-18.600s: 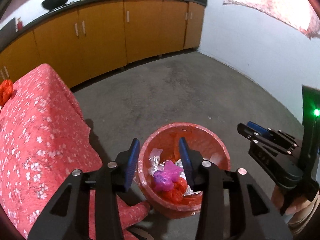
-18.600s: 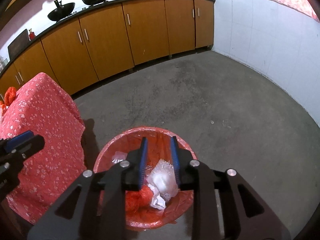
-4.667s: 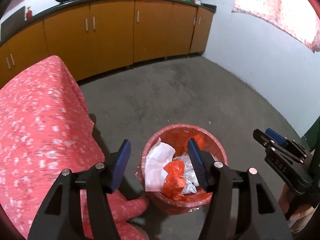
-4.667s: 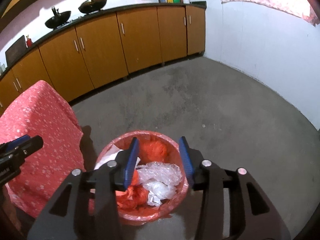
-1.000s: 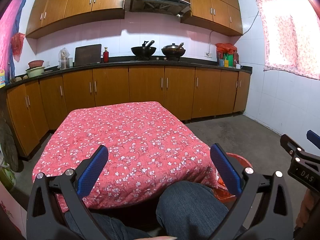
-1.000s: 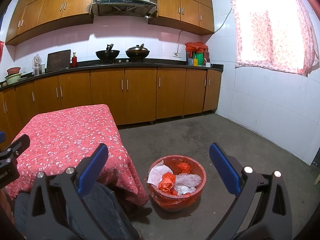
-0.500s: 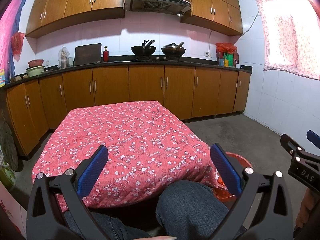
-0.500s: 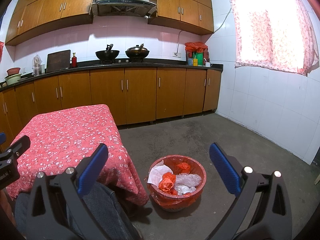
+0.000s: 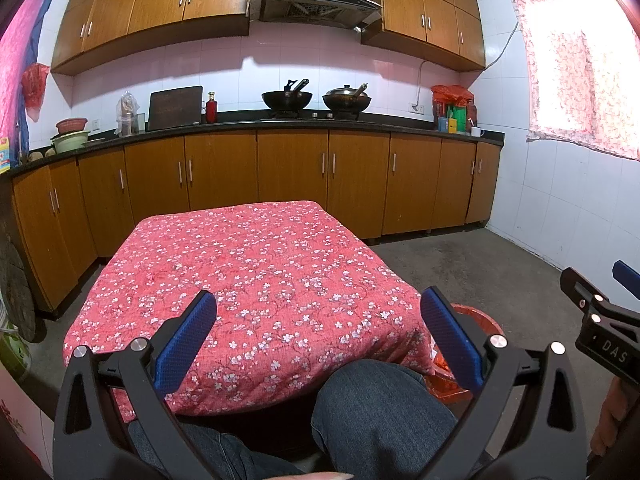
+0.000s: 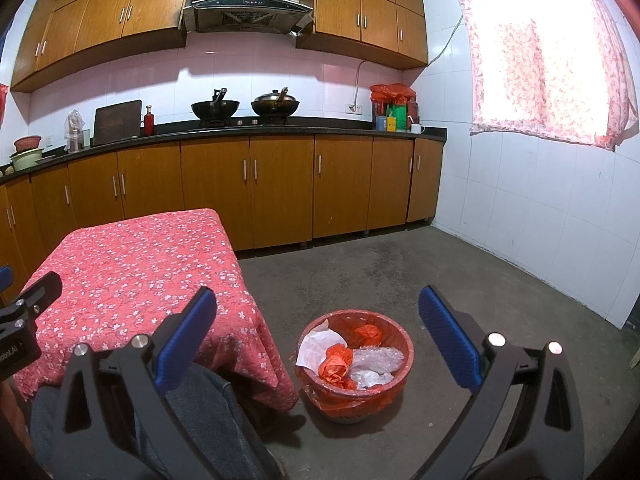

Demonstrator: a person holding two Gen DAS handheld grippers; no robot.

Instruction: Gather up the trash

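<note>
A red bin (image 10: 394, 380) lined with a red bag stands on the floor to the right of the table. It holds white paper (image 10: 318, 346), crumpled red plastic (image 10: 336, 364) and clear plastic wrap (image 10: 378, 360). In the left wrist view only the bin's rim (image 9: 478, 318) shows behind the table corner. My left gripper (image 9: 318, 330) is wide open and empty, held above my lap in front of the table. My right gripper (image 10: 318, 332) is wide open and empty, held back from the bin and above it.
A table with a red flowered cloth (image 9: 248, 272) stands in front of me. My jeans-clad legs (image 9: 372, 412) are at the bottom. Brown cabinets (image 10: 280, 188) with woks on the counter line the far wall. A white tiled wall (image 10: 540, 216) is on the right.
In the last second nothing has visibly moved. Earlier both grippers hovered right over the bin; they are now drawn back, raised and opened wide.
</note>
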